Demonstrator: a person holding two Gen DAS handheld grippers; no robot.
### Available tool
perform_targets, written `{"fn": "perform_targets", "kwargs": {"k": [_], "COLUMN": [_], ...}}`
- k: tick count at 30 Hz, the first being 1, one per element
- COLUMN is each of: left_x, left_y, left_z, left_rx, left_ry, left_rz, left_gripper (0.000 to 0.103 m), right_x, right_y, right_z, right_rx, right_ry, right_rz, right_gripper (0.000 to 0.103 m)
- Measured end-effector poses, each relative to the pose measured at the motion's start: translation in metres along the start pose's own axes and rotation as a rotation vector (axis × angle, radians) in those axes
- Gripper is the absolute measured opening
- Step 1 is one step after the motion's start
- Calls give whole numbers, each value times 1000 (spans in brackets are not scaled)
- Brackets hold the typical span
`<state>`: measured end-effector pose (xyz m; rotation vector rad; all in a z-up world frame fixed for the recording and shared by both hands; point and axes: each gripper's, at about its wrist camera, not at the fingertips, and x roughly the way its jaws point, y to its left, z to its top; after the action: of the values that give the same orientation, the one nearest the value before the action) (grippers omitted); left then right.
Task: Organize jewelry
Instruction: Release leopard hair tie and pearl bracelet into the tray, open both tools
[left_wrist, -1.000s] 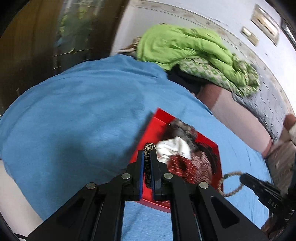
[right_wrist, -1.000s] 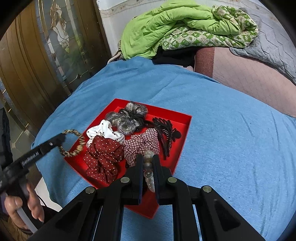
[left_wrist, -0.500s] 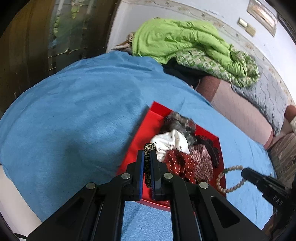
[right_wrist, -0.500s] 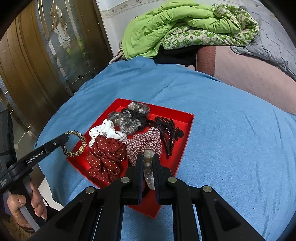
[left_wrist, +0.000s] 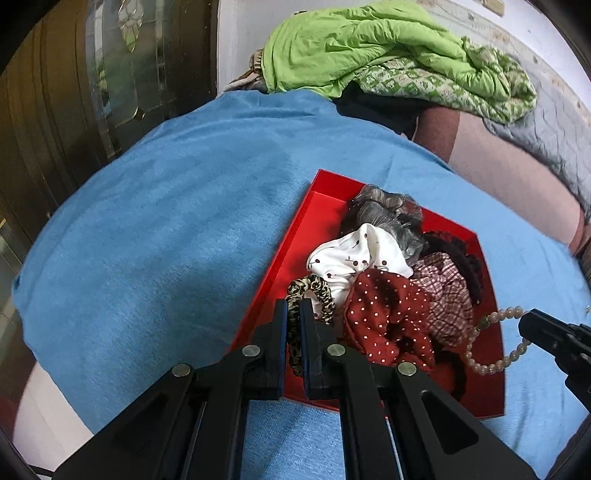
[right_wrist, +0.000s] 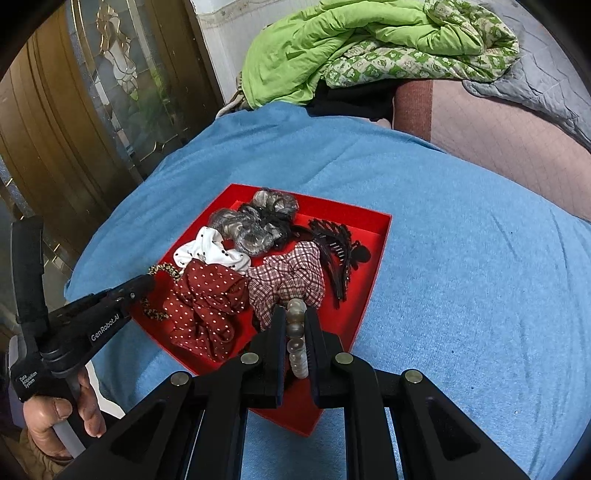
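Note:
A red tray (left_wrist: 295, 236) (right_wrist: 373, 266) lies on the blue cloth and holds several scrunchies and a black claw clip (right_wrist: 336, 247). My left gripper (left_wrist: 293, 314) is shut on a leopard-print scrunchie (left_wrist: 317, 291), held over the tray's near left part beside the white scrunchie (left_wrist: 354, 251). It also shows in the right wrist view (right_wrist: 162, 273). My right gripper (right_wrist: 295, 321) is shut on a beige bead bracelet (right_wrist: 296, 339), just above the plaid scrunchie (right_wrist: 291, 273). The bracelet (left_wrist: 495, 347) also hangs over the tray's right edge in the left wrist view.
The blue cloth (right_wrist: 461, 258) covers a rounded surface. A green quilt pile (right_wrist: 354, 40) lies at the back. A pink mattress (right_wrist: 498, 122) is at the right. A wooden glass door (right_wrist: 92, 103) stands at the left.
Both grippers have moved in over the tray with their items. The leopard scrunchie has come from outside the left rim to above the tray; the bracelet moved slightly forward.

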<state>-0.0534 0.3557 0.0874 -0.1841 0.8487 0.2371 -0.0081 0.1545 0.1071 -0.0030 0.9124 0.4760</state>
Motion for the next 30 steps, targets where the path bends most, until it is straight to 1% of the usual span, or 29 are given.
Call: {"fn": "perform_targets", "kwargs": {"k": [3, 8, 22, 30], "left_x": [2, 6, 17, 22], "left_y": [-5, -10, -22, -24], "left_z": [-1, -1, -2, -2], "left_rx": [26, 50, 82, 83], "left_ry": [-3, 0, 27, 42], "left_rz": [26, 42, 49, 46], "left_gripper": [6, 6, 6, 7], "right_x": [8, 22, 45, 54], "right_y": [-2, -6, -8, -12], "right_z": [-3, -7, -13, -13], "right_rx": [1, 3, -7, 3], "right_ry": [18, 46, 99, 118], "right_rz": [-9, -23, -37, -45], "right_gripper": [11, 12, 12, 12]}}
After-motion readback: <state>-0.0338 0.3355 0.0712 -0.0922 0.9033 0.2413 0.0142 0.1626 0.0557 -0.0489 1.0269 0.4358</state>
